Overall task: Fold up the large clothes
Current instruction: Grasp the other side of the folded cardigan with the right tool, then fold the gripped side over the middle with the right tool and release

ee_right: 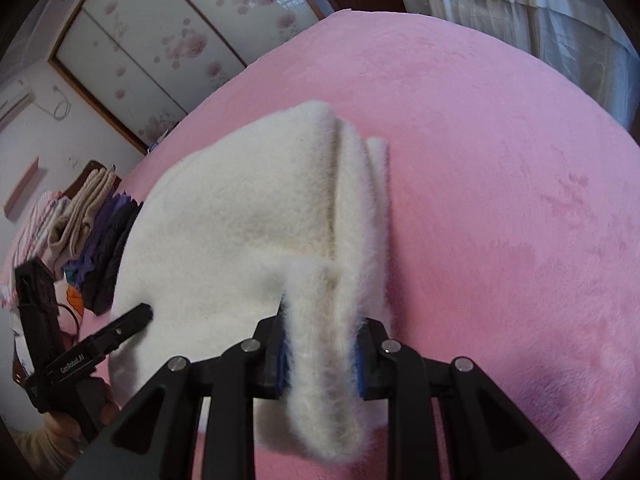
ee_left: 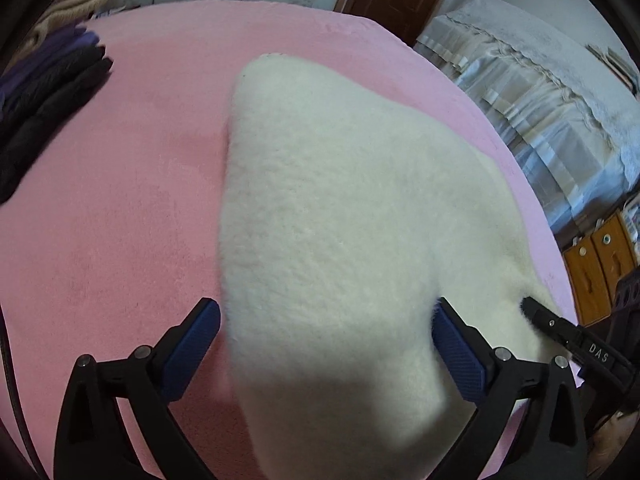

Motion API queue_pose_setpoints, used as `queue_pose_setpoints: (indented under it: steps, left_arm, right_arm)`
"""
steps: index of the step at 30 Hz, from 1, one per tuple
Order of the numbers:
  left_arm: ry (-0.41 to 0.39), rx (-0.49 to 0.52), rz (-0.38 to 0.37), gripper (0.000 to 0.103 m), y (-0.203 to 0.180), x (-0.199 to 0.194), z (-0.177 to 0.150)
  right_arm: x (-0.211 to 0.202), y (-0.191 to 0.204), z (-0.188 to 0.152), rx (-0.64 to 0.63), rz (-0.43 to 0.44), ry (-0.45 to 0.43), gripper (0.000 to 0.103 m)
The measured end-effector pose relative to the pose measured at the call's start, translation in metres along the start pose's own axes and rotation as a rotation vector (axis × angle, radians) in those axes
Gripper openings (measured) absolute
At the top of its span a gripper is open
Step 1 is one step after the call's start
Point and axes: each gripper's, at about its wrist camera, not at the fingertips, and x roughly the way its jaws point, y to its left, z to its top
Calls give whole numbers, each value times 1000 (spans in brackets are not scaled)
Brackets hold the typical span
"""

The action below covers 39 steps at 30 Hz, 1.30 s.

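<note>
Two grippers worked a fluffy white garment (ee_left: 340,208) lying folded on the pink bed cover (ee_left: 120,208). Nearest, the right gripper (ee_right: 322,354) pinched a thick folded edge, while the left gripper (ee_left: 326,344) stood spread wide astride the cloth. Farther off sat stacked dark clothes (ee_left: 44,104).

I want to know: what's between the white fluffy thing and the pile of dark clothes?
Only bare pink blanket lies between the white garment and dark clothes pile, in the left wrist view.
</note>
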Motion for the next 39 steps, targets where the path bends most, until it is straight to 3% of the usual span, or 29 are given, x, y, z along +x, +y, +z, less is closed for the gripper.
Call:
queue_pose_setpoints:
  steps: [4,6,10,14,16,18,21,23,25,26,27,29,32,35,39]
  left_arm:
    - [-3,10,11,102,1,-6,-1]
    - [6,-1,10,102,2,-13,0]
    - [-39,-27,33,101,6,-44,-2]
    - [-126,-40,73,101,6,-82,-9]
    - [-141,-39,93,94,5,-94,-17]
    - [-145,-32,111,84,2,-99,-23]
    - [-113,1,151,78,0,-88,-29]
    - [-64,-10,143,68,6,-75,-28]
    - [-56,-39,114,68,10,-68,-27]
    - [-64,-35,107,68,11,-67,-25]
    - [-60,-15,106,68,10,-65,-24]
    - [-30,36,115,69,7,-57,-24]
    - [5,94,135,69,2,-49,-29]
    - [2,152,165,69,-3,-45,-32]
    - [16,140,152,70,-2,-39,-32]
  right_arm:
    - [-6,6,6,-3,0,29,31]
    - [-17,9,12,10,-45,35,46]
    - [-49,13,15,21,-120,-30,47]
    - [-72,50,7,-95,-234,-109,47]
    - [-68,75,-1,-165,-247,-92,43]
    - [-59,98,-11,-236,-229,-72,20]
    - [-39,123,-26,-326,-210,-46,16]
    - [-28,120,-30,-340,-256,-31,13]
    - [-23,102,-31,-313,-335,-27,13]
    - [-22,90,-30,-295,-361,-24,10]
    - [-21,78,-29,-278,-372,-17,0]
    - [-21,56,-29,-240,-387,11,0]
    - [-18,30,-30,-172,-332,57,0]
    - [-7,31,-35,-189,-352,66,0]
    - [-7,31,-35,-179,-361,53,0]
